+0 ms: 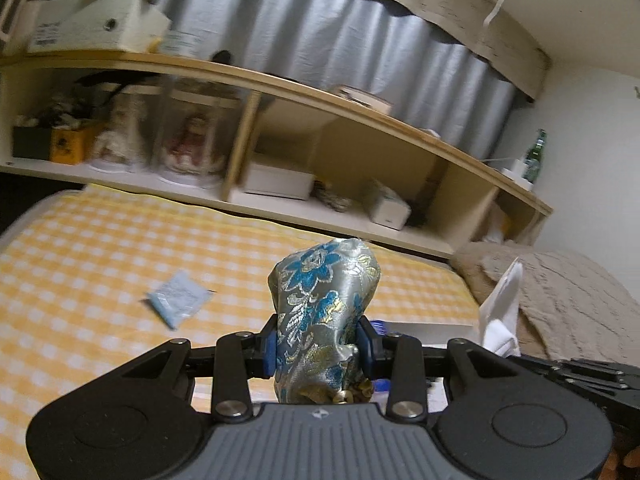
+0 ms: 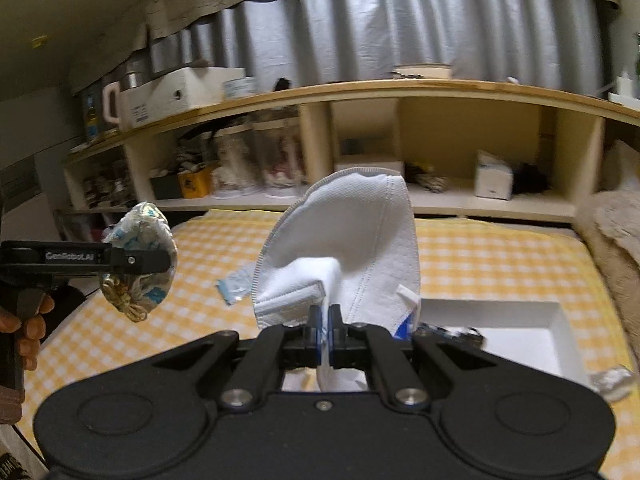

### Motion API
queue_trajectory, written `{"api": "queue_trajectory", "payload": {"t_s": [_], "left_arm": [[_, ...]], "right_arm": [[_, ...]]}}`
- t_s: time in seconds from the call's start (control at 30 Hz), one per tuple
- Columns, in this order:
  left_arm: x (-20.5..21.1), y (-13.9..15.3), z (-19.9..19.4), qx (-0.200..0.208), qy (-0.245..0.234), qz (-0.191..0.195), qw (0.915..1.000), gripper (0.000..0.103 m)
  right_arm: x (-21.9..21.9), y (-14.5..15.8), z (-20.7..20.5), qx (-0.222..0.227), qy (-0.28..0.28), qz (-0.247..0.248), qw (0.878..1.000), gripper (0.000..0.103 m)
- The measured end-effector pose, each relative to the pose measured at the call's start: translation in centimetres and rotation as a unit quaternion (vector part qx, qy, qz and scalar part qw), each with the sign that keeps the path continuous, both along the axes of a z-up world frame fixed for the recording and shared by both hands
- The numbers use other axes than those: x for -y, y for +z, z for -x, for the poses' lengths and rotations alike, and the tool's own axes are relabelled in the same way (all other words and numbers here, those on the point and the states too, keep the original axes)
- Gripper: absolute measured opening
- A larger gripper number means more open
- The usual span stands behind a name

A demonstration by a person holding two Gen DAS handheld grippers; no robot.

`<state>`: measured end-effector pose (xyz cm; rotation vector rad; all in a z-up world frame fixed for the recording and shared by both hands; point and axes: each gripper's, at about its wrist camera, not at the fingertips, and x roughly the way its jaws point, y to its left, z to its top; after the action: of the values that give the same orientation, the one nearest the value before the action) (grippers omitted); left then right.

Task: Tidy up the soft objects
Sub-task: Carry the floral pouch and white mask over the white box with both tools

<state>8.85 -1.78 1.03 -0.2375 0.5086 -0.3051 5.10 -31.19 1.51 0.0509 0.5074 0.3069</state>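
My left gripper (image 1: 316,344) is shut on a silver brocade pouch (image 1: 326,300) with blue flowers and a gold cord, held above the bed. The pouch also shows in the right wrist view (image 2: 142,264), at the left, clamped in the left gripper (image 2: 168,258). My right gripper (image 2: 325,328) is shut on a white face mask (image 2: 360,236), held upright above the bed. The mask shows in the left wrist view (image 1: 502,312) at the right. A white tray (image 2: 556,320) lies on the bed below the right gripper. A small light-blue packet (image 1: 178,298) lies on the bed; it also shows in the right wrist view (image 2: 234,284).
The bed has a yellow checked sheet (image 2: 480,256). A wooden shelf unit (image 2: 400,92) with boxes, jars and dolls runs along the far side. A beige fuzzy blanket (image 1: 568,300) lies at the right. A crumpled silver wrapper (image 2: 612,380) sits by the tray's right edge.
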Motion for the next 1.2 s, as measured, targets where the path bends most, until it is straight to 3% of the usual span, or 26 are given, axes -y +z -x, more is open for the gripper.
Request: {"api": "queue_trajectory", "payload": {"t_s": [0.3, 0.67, 0.97, 1.2], "left_arm": [[7.1, -1.0, -0.4, -0.018, -0.068, 0.017, 0.9973, 0.039], [16.8, -6.4, -2.1, -0.110, -0.144, 0.067, 0.9812, 0.039], [22.2, -11.8, -3.5, -0.177, -0.153, 0.083, 0.9685, 0.039], [23.1, -14.3, -4.9, -0.200, -0.138, 0.070, 0.9676, 0.040]], "right_arm": [[6.4, -0.8, 1.0, -0.025, -0.043, 0.010, 0.999, 0.003], [12.7, -3.9, 1.2, -0.077, -0.073, 0.040, 0.994, 0.003], [15.2, -8.3, 0.5, -0.129, -0.062, 0.046, 0.989, 0.003], [15.6, -10.6, -1.3, -0.150, -0.043, 0.055, 0.986, 0.004]]}}
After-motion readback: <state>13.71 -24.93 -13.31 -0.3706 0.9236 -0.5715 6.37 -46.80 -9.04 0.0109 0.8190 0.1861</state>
